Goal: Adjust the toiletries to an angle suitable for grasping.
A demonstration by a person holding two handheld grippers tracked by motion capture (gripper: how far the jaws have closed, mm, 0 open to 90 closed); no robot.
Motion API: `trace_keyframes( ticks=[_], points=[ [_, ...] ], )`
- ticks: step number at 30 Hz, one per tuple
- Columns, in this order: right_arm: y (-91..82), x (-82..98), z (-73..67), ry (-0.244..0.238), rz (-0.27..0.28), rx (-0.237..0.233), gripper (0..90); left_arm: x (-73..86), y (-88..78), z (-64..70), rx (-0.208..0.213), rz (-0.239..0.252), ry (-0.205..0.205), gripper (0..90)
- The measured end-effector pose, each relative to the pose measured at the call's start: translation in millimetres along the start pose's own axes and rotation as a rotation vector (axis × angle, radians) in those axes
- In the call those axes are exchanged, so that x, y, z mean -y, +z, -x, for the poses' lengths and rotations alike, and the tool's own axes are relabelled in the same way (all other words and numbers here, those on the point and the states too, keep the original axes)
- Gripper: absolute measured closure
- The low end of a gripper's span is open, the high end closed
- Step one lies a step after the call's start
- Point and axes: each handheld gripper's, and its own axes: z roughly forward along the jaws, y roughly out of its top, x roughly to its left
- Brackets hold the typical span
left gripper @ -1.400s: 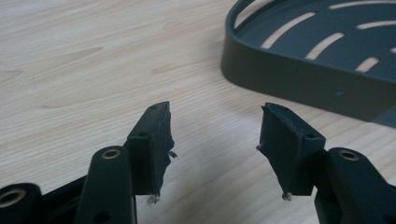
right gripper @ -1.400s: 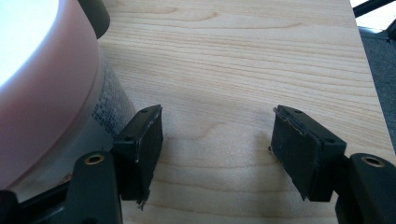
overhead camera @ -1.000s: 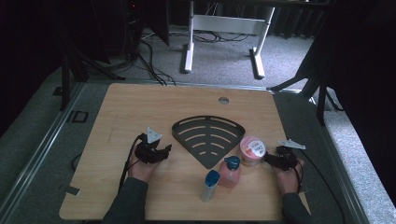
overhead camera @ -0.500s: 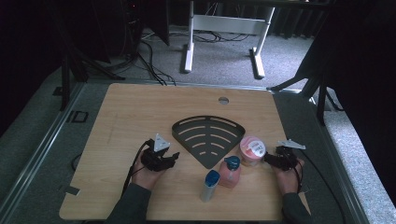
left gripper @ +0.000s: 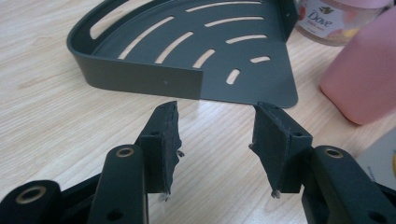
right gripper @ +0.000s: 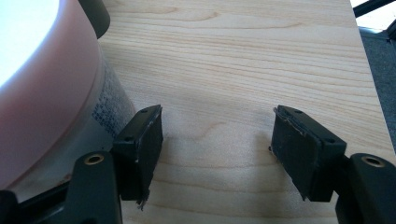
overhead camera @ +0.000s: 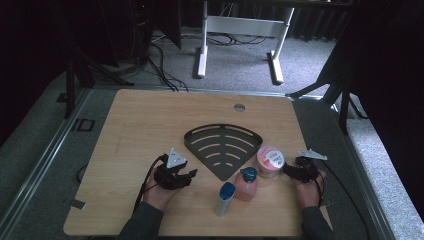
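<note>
Left tool (overhead camera: pixel 186 175) has neared (jaws apart) the dark shelf (overhead camera: pixel 222 146).

You look down on the bench (overhead camera: pixel 150 125) from above; both gripper views sit low and close, sharing the pink jar (overhead camera: pixel 270 161).

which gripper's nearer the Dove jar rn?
Right. The right gripper sits just beside the Dove jar, jaws open. The left gripper is across the dark shelf tray, further off.
</note>
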Motion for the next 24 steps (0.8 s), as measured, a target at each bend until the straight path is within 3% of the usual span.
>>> trace_keyframes(
  ticks=[7,11,24],
  points=[
    [0.0,0.0,0.0,0.0,0.0,0.0,33.7,5.0,0.8,5.6,0.034,0.0,0.023,50.5],
    [0.0,0.0,0.0,0.001,0.0,0.0,33.6,6.7,0.2,10.8,0.054,0.014,0.056,50.5],
    [0.0,0.0,0.0,0.001,0.0,-0.001,33.5,15.1,6.7,26.6,0.096,-0.029,0.115,55.3]
  ],
)
